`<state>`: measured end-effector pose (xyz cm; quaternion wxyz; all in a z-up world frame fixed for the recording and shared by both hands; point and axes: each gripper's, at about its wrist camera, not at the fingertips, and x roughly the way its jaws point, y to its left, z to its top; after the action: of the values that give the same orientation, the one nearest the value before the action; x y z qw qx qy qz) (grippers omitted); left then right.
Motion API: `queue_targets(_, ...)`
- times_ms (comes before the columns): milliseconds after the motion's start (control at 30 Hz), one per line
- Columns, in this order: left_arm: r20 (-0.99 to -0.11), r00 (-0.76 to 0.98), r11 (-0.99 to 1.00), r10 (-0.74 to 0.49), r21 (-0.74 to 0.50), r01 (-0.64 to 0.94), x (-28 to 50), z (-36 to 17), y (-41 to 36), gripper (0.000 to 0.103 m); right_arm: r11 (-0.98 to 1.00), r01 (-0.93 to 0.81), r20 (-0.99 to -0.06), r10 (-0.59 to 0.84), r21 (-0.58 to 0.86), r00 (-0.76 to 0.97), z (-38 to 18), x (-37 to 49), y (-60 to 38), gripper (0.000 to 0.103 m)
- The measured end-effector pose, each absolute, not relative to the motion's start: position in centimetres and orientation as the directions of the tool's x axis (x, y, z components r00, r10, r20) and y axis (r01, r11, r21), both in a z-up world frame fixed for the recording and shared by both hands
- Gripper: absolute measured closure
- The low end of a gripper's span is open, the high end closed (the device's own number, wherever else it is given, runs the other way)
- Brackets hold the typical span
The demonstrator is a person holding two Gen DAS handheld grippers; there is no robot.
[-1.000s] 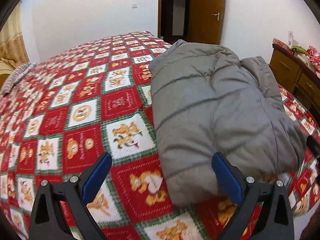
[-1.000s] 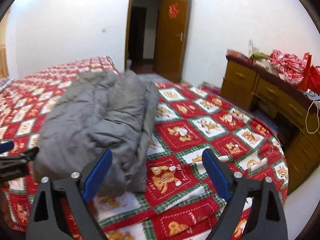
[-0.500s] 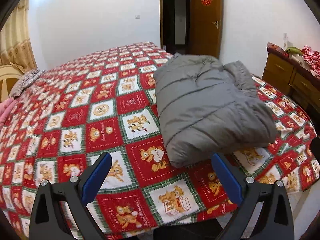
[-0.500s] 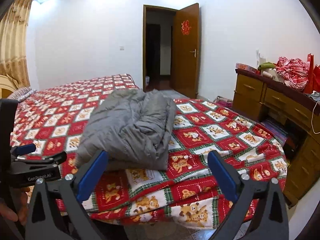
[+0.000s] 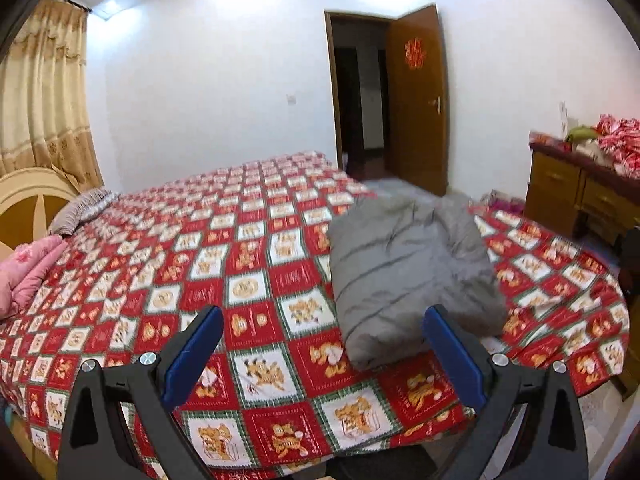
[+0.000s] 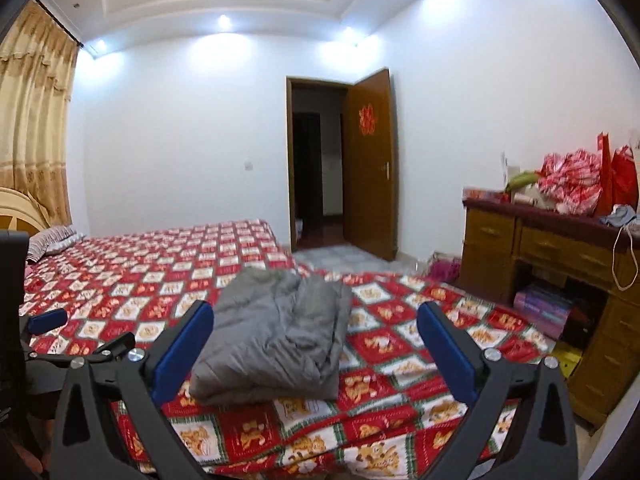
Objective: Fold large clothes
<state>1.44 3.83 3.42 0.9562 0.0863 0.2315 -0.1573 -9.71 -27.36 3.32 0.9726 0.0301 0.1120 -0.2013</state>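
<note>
Both my left hand-held gripper (image 5: 322,354) and right hand-held gripper (image 6: 316,348) gape wide, empty. The folded grey jacket (image 5: 404,276) sits near the bed (image 5: 240,264) edge; its puffy layers may spring open or slide off.

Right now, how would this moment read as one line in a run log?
garment: grey padded coat folded on bed | left hand-held gripper: open, empty | right hand-held gripper: open, empty | contact: none

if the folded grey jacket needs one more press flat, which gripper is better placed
Right, probably. The folded grey jacket sits squarely between the open right gripper fingers; the open left gripper faces mostly bedspread.
</note>
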Motion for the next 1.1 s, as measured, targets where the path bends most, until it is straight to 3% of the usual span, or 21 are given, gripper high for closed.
queue_targets(300, -0.395, 0.861, 0.927, -0.321, 0.057, 0.371, -1.1, 6.3, 4.3, 0.002, 0.920, 0.390, -0.147, -0.379, 0.050, 0.914, 4.9, -11.3, -27.6, 0.000)
queue_targets(1100, -0.394, 0.866, 0.928, -0.308, 0.074, 0.364, -1.3, 6.3, 4.0, 0.002, 0.923, 0.382, -0.157, -0.370, 0.051, 0.916, 4.7, -11.4, -27.2, 0.000)
